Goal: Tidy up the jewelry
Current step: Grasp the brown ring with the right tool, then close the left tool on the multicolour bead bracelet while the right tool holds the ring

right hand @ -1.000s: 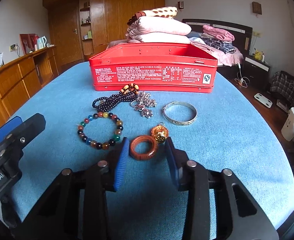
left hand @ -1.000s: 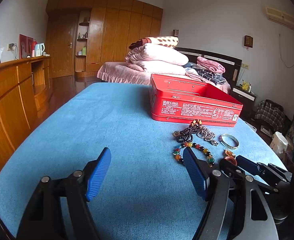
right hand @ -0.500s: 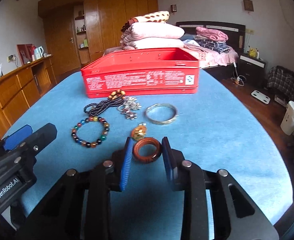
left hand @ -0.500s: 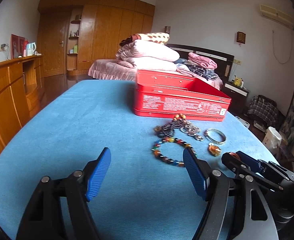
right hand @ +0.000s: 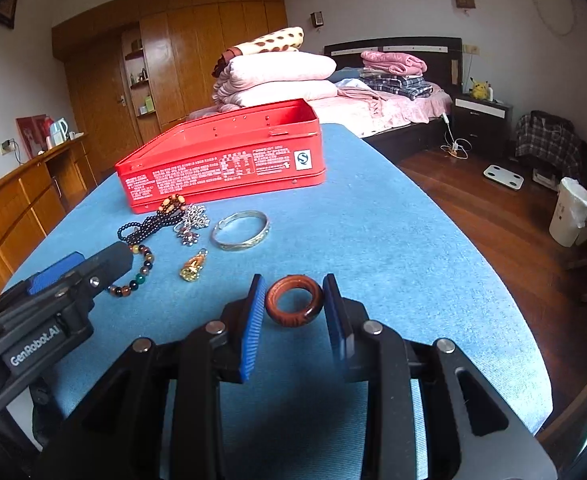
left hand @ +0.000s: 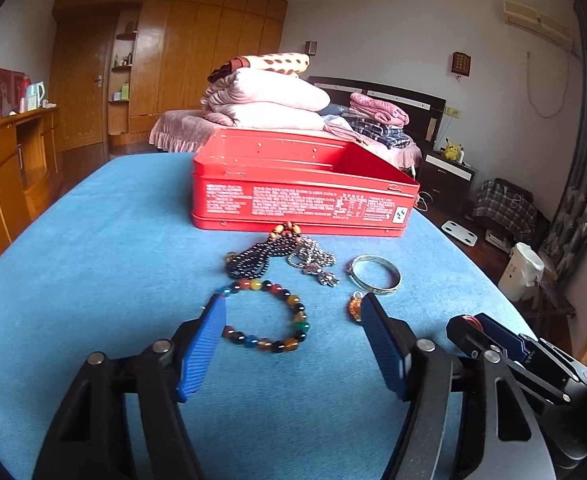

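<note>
One ring gripped, five pieces waiting on the blue table (right hand: pixel 393 248).
Right gripper (right hand: pixel 295 300) pinches the brown ring (right hand: pixel 293 300) between its pads, lifted near the front edge; carry it level over the open red tin (right hand: pixel 229 160) before letting go. Left gripper (left hand: pixel 293 320), jaws spread, hovers at the beaded bracelet (left hand: pixel 269 316).

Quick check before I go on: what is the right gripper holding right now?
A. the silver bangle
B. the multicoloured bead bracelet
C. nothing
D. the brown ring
D. In the right wrist view the right gripper has its blue pads against both sides of the brown ring, while the silver bangle and the bead bracelet lie on the blue cloth.
</note>
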